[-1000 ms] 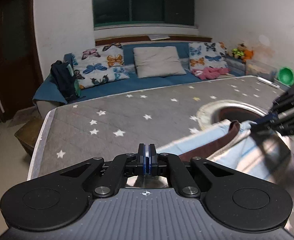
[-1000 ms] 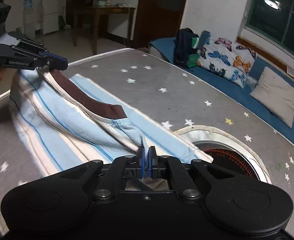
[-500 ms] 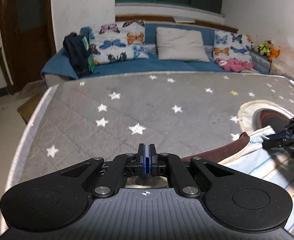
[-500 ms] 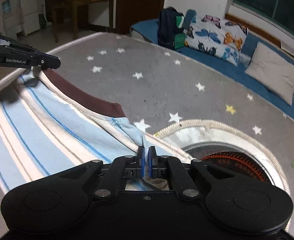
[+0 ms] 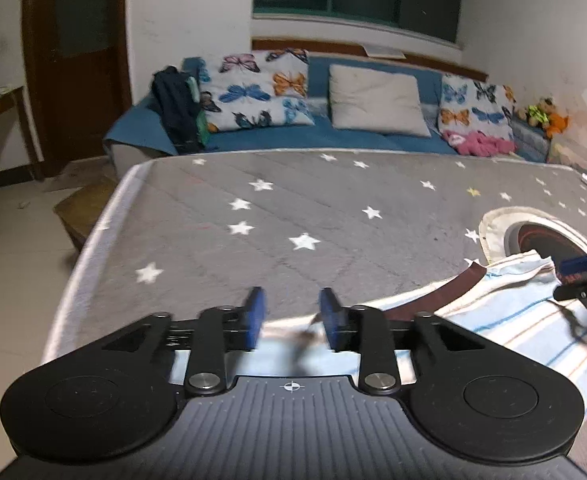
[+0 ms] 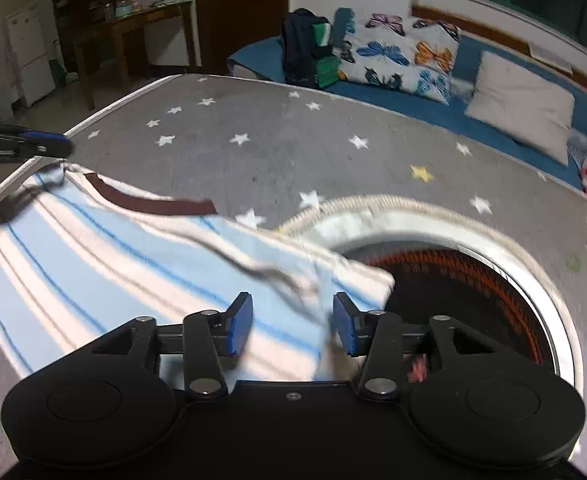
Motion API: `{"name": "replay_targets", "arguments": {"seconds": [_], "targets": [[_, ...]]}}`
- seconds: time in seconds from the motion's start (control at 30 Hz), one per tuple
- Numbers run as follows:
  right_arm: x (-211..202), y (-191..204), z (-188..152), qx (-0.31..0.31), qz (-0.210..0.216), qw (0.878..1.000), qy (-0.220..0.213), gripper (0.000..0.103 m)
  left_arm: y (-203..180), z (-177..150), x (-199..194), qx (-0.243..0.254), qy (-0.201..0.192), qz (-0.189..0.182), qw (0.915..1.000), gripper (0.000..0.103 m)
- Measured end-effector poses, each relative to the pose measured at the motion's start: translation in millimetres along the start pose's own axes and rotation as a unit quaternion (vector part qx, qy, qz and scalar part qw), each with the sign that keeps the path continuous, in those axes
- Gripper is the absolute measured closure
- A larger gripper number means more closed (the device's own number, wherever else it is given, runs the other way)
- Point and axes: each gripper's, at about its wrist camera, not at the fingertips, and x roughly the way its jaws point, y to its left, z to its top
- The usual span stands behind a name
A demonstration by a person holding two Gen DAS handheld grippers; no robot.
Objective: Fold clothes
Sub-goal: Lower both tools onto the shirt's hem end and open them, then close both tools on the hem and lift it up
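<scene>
A light blue striped garment with a dark brown collar band point(image 6: 105, 256) lies on the grey star-patterned mattress point(image 6: 261, 160). In the left wrist view it point(image 5: 493, 312) spreads to the right. My left gripper point(image 5: 292, 318) is open just above the garment's left corner, holding nothing. My right gripper point(image 6: 289, 322) is open over the garment's right corner, holding nothing. The right gripper also shows in the left wrist view point(image 5: 581, 276), and the left gripper shows in the right wrist view point(image 6: 21, 144).
A round hole with a white rim and dark orange inside point(image 6: 465, 276) sits in the mattress beside the garment's right end. A blue sofa with butterfly cushions point(image 5: 261, 92) and a dark backpack point(image 5: 175, 108) stands behind. The mattress edge point(image 5: 93, 236) runs at left.
Both grippers were shut on the garment's corners and holding it up. They lowered it onto the mattress and both have opened, letting it go.
</scene>
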Motion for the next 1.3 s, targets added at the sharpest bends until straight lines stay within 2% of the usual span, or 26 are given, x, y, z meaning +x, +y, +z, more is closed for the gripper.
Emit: {"name": "replay_targets", "arguments": {"seconds": [0.1, 0.3, 0.37, 0.67, 0.93, 1.0, 1.03, 1.07, 1.13, 1.17, 1.23, 1.3], "targets": [[-5, -4, -11, 0.017, -0.009, 1.000, 0.004, 0.041, 8, -9, -12, -0.014, 0.009, 0.006, 0.9998, 0.061], [0, -14, -21, 0.057, -0.001, 0.998, 0.006, 0.040, 21, -36, -17, -0.039, 0.050, 0.024, 0.9977, 0.058], [1, -13, -22, 0.063, 0.000, 0.998, 0.007, 0.040, 26, -41, -18, -0.055, 0.054, 0.024, 0.9967, 0.050], [3, -13, -23, 0.076, 0.012, 0.997, 0.004, 0.042, 37, -46, -18, -0.089, 0.062, 0.024, 0.9938, 0.042], [5, -7, -22, 0.073, 0.028, 0.997, 0.007, 0.068, 38, -48, -12, -0.109, 0.080, 0.018, 0.9907, 0.039], [3, -3, -21, 0.062, 0.023, 0.998, 0.005, 0.075, 37, -47, -11, -0.109, 0.080, 0.013, 0.9908, 0.044], [3, -1, -21, 0.057, 0.020, 0.998, 0.005, 0.078, 36, -47, -10, -0.108, 0.081, 0.006, 0.9908, 0.051], [2, 1, -20, 0.052, 0.017, 0.998, 0.004, 0.080, 35, -47, -10, -0.109, 0.081, -0.002, 0.9907, 0.064], [1, 5, -19, 0.042, 0.012, 0.999, 0.003, 0.084, 32, -46, -9, -0.110, 0.081, -0.014, 0.9905, 0.072], [-1, 7, -18, 0.037, 0.009, 0.999, 0.001, 0.085, 30, -46, -9, -0.109, 0.080, -0.011, 0.9908, 0.085], [-4, 10, -16, 0.028, 0.003, 1.000, -0.003, 0.086, 28, -43, -13, -0.110, 0.074, -0.011, 0.9911, 0.091], [-9, 13, -14, 0.020, -0.002, 1.000, -0.009, 0.086, 27, -41, -18, -0.113, 0.067, -0.013, 0.9913, 0.092]]}}
